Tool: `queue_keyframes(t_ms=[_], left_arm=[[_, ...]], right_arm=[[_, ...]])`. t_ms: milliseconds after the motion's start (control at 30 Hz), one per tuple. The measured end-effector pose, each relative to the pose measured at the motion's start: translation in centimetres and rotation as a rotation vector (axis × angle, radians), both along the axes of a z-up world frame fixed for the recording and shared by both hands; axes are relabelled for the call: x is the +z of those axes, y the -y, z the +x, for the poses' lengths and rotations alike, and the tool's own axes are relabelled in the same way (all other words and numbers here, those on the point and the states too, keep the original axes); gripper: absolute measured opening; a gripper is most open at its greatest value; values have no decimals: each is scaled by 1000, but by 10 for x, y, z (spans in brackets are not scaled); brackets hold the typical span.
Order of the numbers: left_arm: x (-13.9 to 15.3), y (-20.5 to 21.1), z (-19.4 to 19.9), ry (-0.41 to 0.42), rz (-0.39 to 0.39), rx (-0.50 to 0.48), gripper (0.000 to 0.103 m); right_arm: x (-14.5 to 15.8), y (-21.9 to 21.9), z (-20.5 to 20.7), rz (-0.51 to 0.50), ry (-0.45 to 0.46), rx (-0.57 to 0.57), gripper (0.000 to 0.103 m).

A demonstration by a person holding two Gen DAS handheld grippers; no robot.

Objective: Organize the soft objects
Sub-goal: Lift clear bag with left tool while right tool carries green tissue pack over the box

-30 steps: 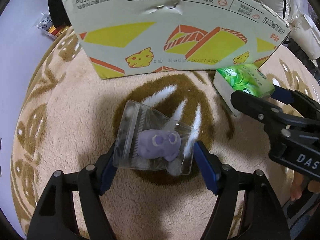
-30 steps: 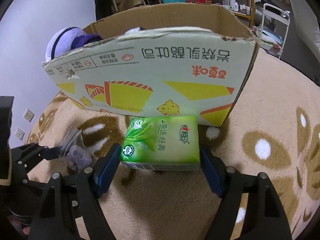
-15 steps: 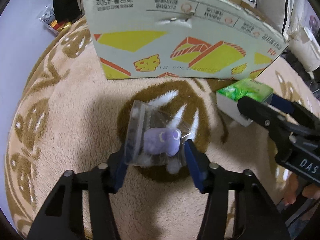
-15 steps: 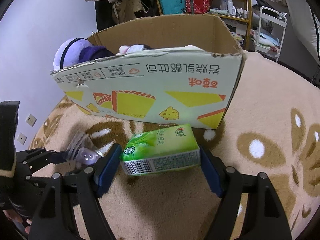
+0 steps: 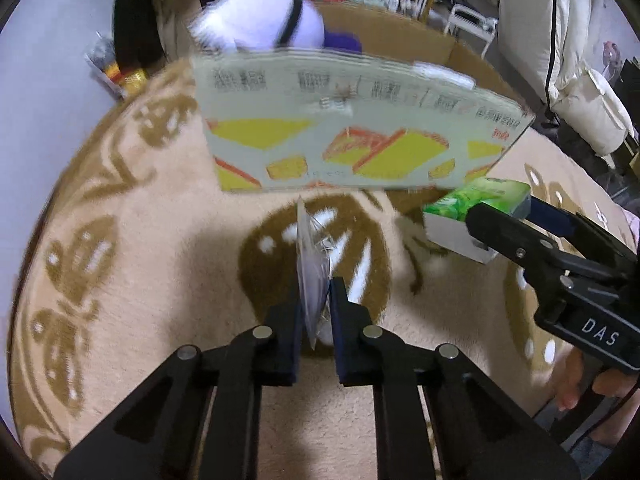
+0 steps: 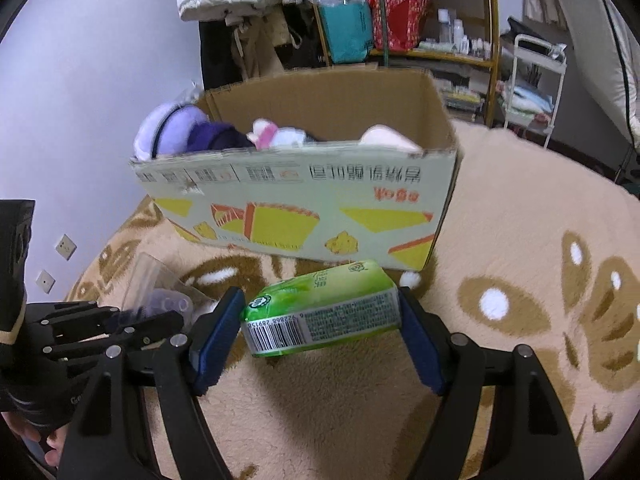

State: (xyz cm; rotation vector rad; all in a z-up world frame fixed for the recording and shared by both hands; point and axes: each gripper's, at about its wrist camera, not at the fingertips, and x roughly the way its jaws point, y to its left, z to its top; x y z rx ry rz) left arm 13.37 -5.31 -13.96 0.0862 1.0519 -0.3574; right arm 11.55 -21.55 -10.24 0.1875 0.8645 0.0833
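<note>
- The left tool has clenched tighter on the clear plastic zip bag, now lifted edge-on off the beige patterned rug.
- The right tool grasps the tilted green tissue pack, raised before the printed cardboard box.

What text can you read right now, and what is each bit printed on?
"DAS": white letters on the right gripper, on its black body, in the left wrist view.
"6 922868 289158": seems to be the barcode number on the green tissue pack; small, so unsure.
Tissue pack, top face: Chinese brand print, too small to read.
Cardboard box: upside-down Chinese lettering and a red logo, too blurred to read.
</note>
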Motion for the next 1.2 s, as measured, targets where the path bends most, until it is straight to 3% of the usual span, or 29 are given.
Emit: queue_keyframes(t_ms=[200, 467, 733, 833, 1200], left_arm=[[42, -12, -24, 199, 10, 62, 12], [88, -4, -56, 441, 43, 70, 12], [112, 9, -62, 517, 34, 31, 12], [119, 9, -55, 529, 7, 26, 12], [141, 31, -24, 646, 25, -25, 12]], right_arm=[[31, 2, -18, 15, 139, -9, 80], [73, -5, -36, -21, 300, -4, 80], [103, -6, -35, -29, 382, -4, 80], [111, -4, -34, -13, 403, -10, 80], [131, 9, -4, -20, 463, -9, 80]])
